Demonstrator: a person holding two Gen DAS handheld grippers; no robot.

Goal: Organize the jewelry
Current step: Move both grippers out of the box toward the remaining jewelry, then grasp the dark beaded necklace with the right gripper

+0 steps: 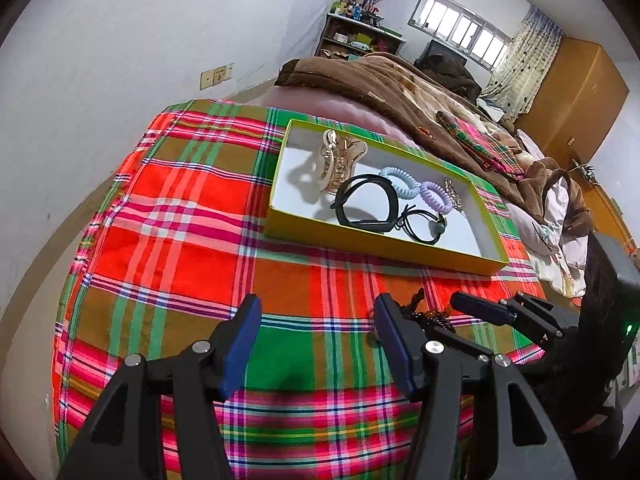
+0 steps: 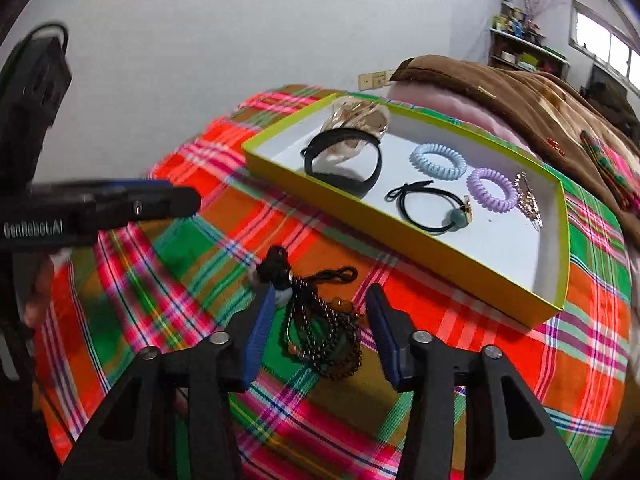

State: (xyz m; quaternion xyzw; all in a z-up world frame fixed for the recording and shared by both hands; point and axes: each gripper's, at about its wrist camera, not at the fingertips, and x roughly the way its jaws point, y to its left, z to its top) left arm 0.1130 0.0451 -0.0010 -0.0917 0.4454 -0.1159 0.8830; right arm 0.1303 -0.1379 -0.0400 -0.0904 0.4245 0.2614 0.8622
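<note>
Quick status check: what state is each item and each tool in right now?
Yellow tray: open, partly filled.
Beaded necklace: bunched on the cloth outside the tray, between the right tool's fingers.
Right tool: open, astride the necklace.
Left tool: open, empty.

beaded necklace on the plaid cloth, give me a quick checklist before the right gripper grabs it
1. Beaded necklace lies between the right gripper fingers: ok.
2. Pads pressing on the necklace: not ok, gaps show on both sides.
3. All strands inside the jaws: not ok, a black cord loop trails ahead of the fingertips.
4. Left gripper empty and off the necklace: ok, open over bare cloth.
5. Free room in the yellow box: ok, its near right end is bare.
6. Cloth clear of the pads: cannot tell.
</note>
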